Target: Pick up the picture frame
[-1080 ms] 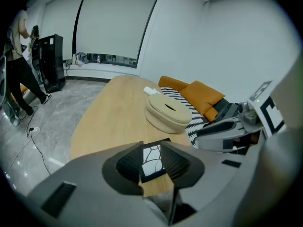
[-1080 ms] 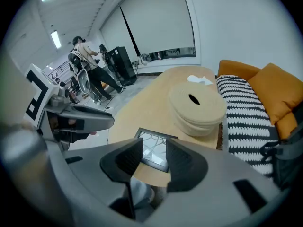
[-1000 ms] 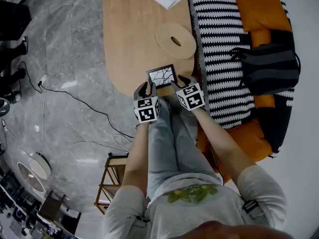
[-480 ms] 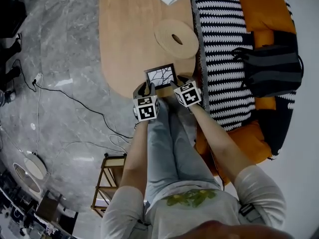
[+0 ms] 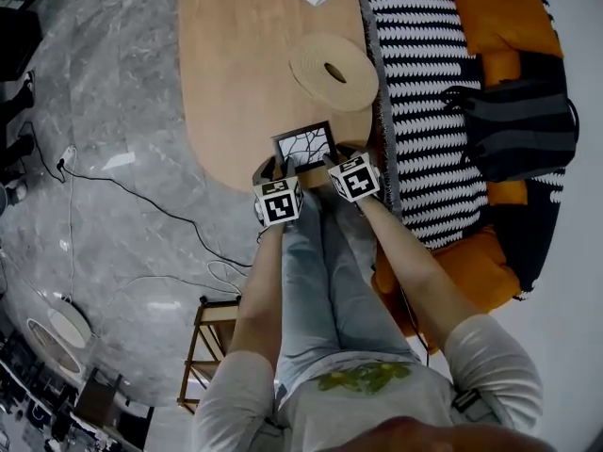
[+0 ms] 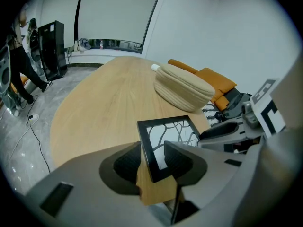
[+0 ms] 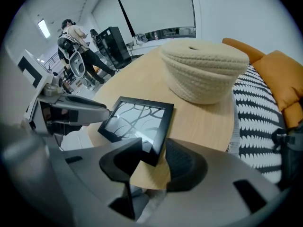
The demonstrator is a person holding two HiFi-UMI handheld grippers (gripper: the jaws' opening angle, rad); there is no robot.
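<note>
The picture frame [image 5: 303, 144] lies flat at the near rounded end of the wooden table [image 5: 236, 83], just below the middle of the head view, with its near side close to the table's edge, which is likely why both tools come at it from the person's lap side. The left gripper [image 5: 273, 170] sits at the frame's lower left corner and the right gripper [image 5: 336, 161] at its lower right corner. In each gripper view the jaws stand spread with a black corner of the frame between them and bare wood showing in the gap, so neither appears to be pinching it yet. Taking two corners at once should keep the thin frame level as it lifts. For room: upward in the head view the woven basket [image 5: 333, 72] stands near the frame but apart from it, so a push forward has little space. To the right the table edge meets the striped cover [image 5: 424, 111] of the orange sofa [image 5: 490, 8]. The left of the tabletop is bare, and straight up looks the freest way out
</note>
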